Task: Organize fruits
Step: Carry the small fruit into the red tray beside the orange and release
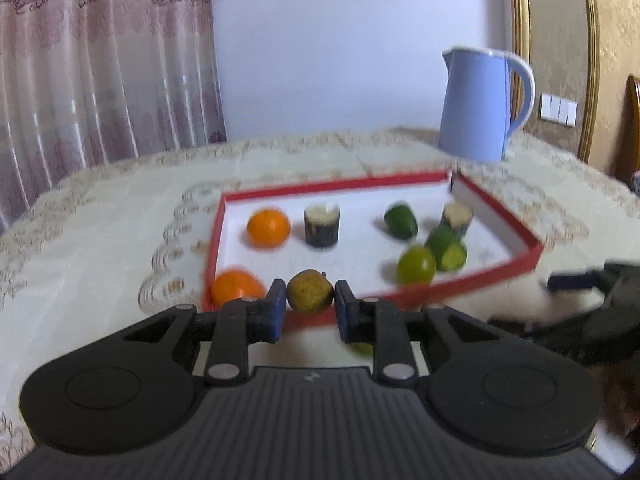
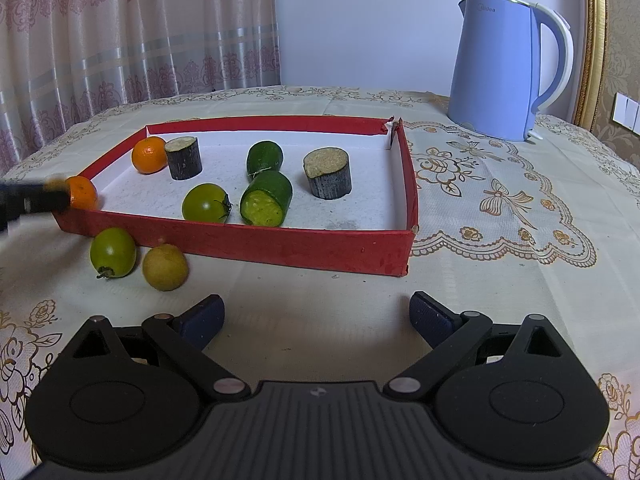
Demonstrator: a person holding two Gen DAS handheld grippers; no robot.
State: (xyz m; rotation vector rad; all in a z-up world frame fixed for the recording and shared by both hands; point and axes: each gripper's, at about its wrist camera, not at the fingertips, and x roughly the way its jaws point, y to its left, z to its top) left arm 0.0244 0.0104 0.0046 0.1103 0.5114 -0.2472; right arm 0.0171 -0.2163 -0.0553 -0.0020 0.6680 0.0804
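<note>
Between the pads of the left claw [image 1: 310, 300] sits a small yellow-brown fruit [image 1: 310, 295]. The jaws are closed on it from both sides, and it looks clear of the cloth, presumably on its way into the red tray [image 1: 332, 186], which lies just ahead of the fingertips. Just left of the claw an orange [image 1: 236, 288] rests in the tray's near corner, with a second orange [image 1: 268, 226] further ahead. This suggests like is being grouped with like at that end. The left claw tilts gently downward and is aimed across the tray's near wall. The view is smeared, so the hand is probably moving.

Further right, the right claw [image 2: 316, 314] has its jaws spread wide with nothing between them. It is also angled down, over bare tablecloth short of the tray's front wall. Ahead and to its left, outside the tray, a green tomato [image 2: 113, 253] and a yellowish fruit [image 2: 165, 267] lie side by side on the cloth. They are not yet sorted, and I judge they are the next pieces to go in. The open jaws suit waiting for one of them.
</note>
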